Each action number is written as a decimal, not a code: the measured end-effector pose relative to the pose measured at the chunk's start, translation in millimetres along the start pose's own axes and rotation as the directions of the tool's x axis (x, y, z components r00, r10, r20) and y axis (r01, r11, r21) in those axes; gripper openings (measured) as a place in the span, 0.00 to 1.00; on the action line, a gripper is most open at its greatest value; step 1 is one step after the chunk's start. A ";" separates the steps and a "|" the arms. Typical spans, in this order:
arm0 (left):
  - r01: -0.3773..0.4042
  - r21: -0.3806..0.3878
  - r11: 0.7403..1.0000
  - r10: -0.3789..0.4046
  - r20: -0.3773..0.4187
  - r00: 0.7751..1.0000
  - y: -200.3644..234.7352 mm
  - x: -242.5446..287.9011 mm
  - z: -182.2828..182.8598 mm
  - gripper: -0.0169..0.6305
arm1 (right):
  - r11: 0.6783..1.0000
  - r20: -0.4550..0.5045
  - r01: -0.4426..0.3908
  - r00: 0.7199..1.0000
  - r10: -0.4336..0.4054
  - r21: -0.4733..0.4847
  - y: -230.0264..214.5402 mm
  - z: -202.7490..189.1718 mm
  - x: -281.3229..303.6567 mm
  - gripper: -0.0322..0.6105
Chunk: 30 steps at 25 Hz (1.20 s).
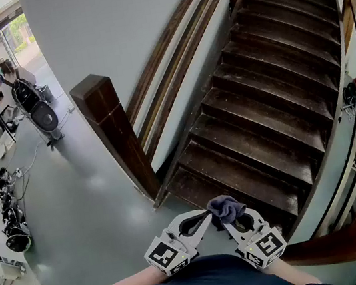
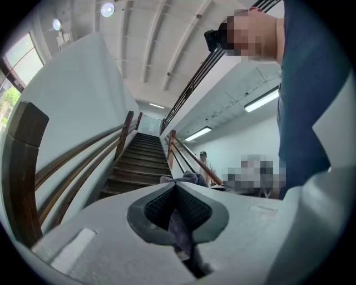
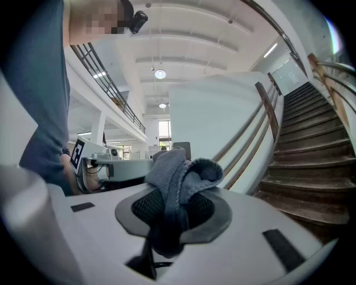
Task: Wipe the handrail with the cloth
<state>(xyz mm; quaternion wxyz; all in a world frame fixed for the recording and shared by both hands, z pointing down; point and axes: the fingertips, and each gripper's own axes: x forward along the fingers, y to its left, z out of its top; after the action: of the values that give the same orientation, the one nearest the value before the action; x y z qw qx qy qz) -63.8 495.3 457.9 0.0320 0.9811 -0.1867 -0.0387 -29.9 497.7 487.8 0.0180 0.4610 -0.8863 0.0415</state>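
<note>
2 grippers [image 1: 206,217] [image 1: 232,221], cloth [image 1: 226,207] half-hidden.

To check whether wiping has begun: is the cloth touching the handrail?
Apart. The head view shows the cloth bunched between the left gripper and right gripper, close to the person, with bare steps and floor separating it from the handrail.

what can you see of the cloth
The cloth is a small grey-blue rag, soft and nubby like microfibre, bunched into a crumpled wad. The right tongs are shut on it, most of it bulging above their tips; the left tongs pinch a thin fold too. It hangs in the air before the stairs, not touching the handrail.
</note>
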 end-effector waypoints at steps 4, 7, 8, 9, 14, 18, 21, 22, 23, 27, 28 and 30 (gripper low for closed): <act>0.002 -0.001 1.000 -0.002 -0.003 1.000 -2.2 2.4 2.9 0.03 | 1.000 -0.001 -0.001 1.000 0.001 -0.001 -1.1 3.3 -2.1 0.20; 0.003 0.000 1.000 -0.003 -0.004 1.000 -3.4 5.8 2.8 0.03 | 1.000 0.000 -0.002 1.000 0.002 -0.001 -4.1 3.5 -3.3 0.20; 0.002 0.000 1.000 -0.002 -0.005 1.000 -4.2 7.3 1.7 0.03 | 1.000 0.001 -0.003 1.000 0.003 0.000 -5.5 2.7 -4.3 0.20; 0.000 0.000 1.000 0.000 -0.007 1.000 -5.4 8.8 0.8 0.03 | 1.000 0.001 -0.004 1.000 0.004 0.002 -6.8 2.1 -5.8 0.20; -0.015 0.000 1.000 0.015 -0.006 1.000 -10.8 16.1 2.0 0.03 | 1.000 0.004 -0.017 1.000 0.017 0.020 -12.3 2.9 -13.4 0.20; -0.040 0.003 0.999 0.040 -0.011 0.999 -15.6 25.3 4.6 0.03 | 0.999 0.010 -0.029 1.000 0.029 0.021 -21.4 6.3 -23.2 0.20; -0.072 -0.002 0.997 0.072 -0.019 0.997 -23.2 33.7 0.8 0.03 | 0.999 0.014 -0.048 0.999 0.047 0.024 -29.8 4.1 -36.1 0.20; -0.084 -0.004 0.996 0.083 -0.023 0.996 -26.3 36.8 -1.6 0.03 | 0.998 0.014 -0.053 0.999 0.053 0.028 -33.3 1.4 -41.0 0.20; -0.094 -0.006 0.996 0.094 -0.027 0.995 -29.6 40.3 -4.5 0.03 | 0.998 0.014 -0.057 0.998 0.057 0.032 -37.5 -2.1 -45.9 0.20; -0.117 0.000 0.993 0.117 -0.035 0.993 -44.9 53.2 -13.5 0.03 | 0.997 0.016 -0.060 0.998 0.059 0.044 -55.4 -11.1 -63.2 0.20; -0.120 0.005 0.993 0.120 -0.036 0.992 -48.0 55.3 -13.9 0.03 | 0.997 0.019 -0.059 0.998 0.058 0.044 -58.4 -10.6 -66.1 0.20; -0.128 0.012 0.992 0.128 -0.031 0.991 -51.5 58.7 -13.0 0.03 | 0.997 0.026 -0.060 0.998 0.059 0.038 -63.2 -8.4 -70.6 0.20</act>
<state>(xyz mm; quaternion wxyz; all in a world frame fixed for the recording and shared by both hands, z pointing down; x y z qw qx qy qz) 10.5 522.1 463.1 0.0324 0.9678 -0.2489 -0.0201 62.3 520.0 494.8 -0.0035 0.4352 -0.8987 0.0535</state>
